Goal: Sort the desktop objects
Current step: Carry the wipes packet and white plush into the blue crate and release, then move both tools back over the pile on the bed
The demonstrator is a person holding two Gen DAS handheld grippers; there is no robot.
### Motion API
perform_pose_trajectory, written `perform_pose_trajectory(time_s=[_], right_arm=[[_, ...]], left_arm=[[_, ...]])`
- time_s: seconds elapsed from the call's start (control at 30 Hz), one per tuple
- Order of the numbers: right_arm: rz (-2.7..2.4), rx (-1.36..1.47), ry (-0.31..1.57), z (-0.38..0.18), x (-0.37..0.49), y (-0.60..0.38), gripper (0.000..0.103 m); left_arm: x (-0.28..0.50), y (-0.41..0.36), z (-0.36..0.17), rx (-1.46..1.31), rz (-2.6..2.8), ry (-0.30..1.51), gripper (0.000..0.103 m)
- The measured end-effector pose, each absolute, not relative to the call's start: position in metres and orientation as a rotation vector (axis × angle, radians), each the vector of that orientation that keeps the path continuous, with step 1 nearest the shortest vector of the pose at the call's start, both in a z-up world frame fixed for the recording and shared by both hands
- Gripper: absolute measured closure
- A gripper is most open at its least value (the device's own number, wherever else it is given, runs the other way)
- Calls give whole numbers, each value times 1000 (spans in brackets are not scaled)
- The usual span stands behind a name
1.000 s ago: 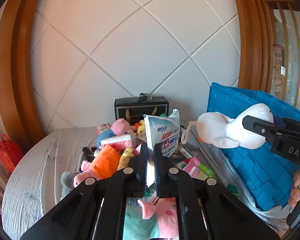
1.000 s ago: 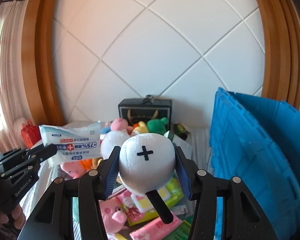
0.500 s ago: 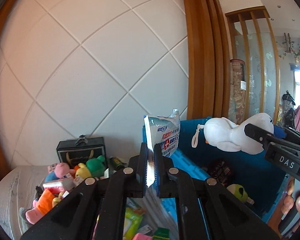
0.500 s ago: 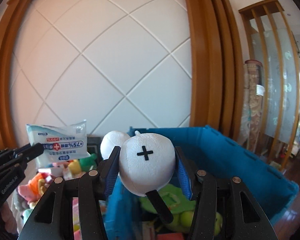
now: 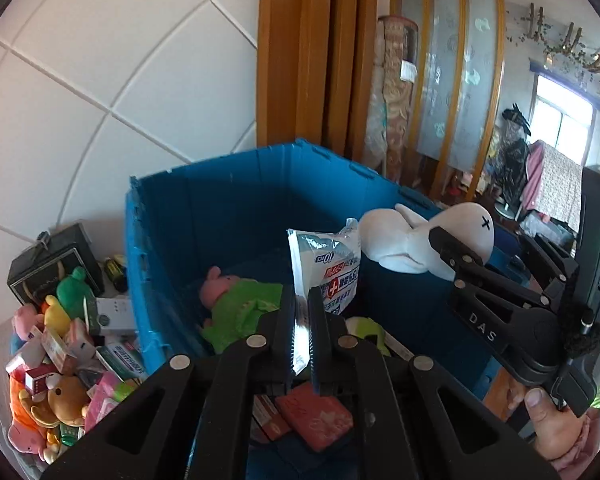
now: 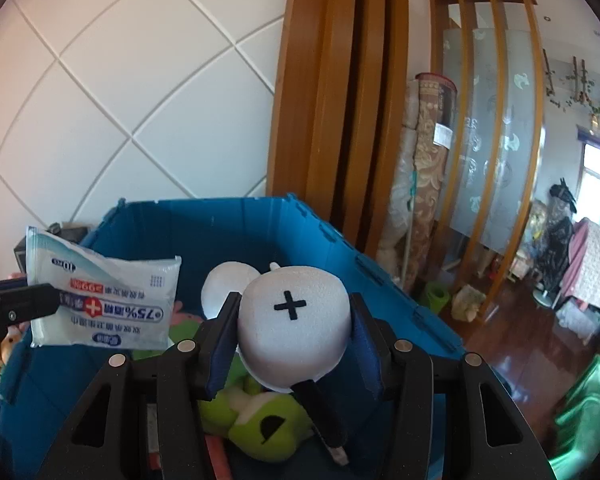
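Note:
My left gripper is shut on the edge of a white-and-blue wet wipes pack, held upright above the open blue crate. In the right wrist view the same wipes pack hangs at the left over the crate. My right gripper is shut on a white plush toy with a black cross on its head, also above the crate. From the left wrist view that white plush shows at the right with the right gripper around it.
Inside the crate lie a pink pig plush in green, a green plush and red packets. A heap of small plush toys and boxes and a black case sit left of the crate. A hand holds the right gripper.
Both grippers swung right from the toy heap to above the blue crate, still carrying the wipes pack and the white plush. The crate's inside has come into view.

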State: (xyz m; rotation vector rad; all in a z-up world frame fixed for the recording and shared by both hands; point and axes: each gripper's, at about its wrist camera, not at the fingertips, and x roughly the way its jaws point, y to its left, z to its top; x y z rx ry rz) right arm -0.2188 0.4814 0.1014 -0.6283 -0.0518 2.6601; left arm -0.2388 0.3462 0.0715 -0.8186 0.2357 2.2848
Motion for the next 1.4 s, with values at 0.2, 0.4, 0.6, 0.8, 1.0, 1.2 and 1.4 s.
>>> perform_pose_trajectory(time_s=[0.2,0.4,0.6,0.8,1.0,1.2,1.4], right_arm=[[2601,-789,-107,83,-244,508,52],[2522,-929,-172,67,-261,513,52],[2431,-973,-234,58,-269,512,50],[2393,-944,-217,58,-267,514,27],[2386,-837,-191,62,-261,513,14],[2392,-729,-141,70,-251,517,0],[2485,-703,-98,73,-239,516,0]], left_arm=[[-256,387,44,-1002,2223,338,97],[-259,396,26,-1098,2179,396,97],[-258,402,15,-1141,2170,481,94],[-254,397,18,-1070,2207,484,48],[-254,393,23,-1013,2234,484,48],[-250,359,46,-929,2210,269,48],[-226,291,73,-757,2363,119,39]])
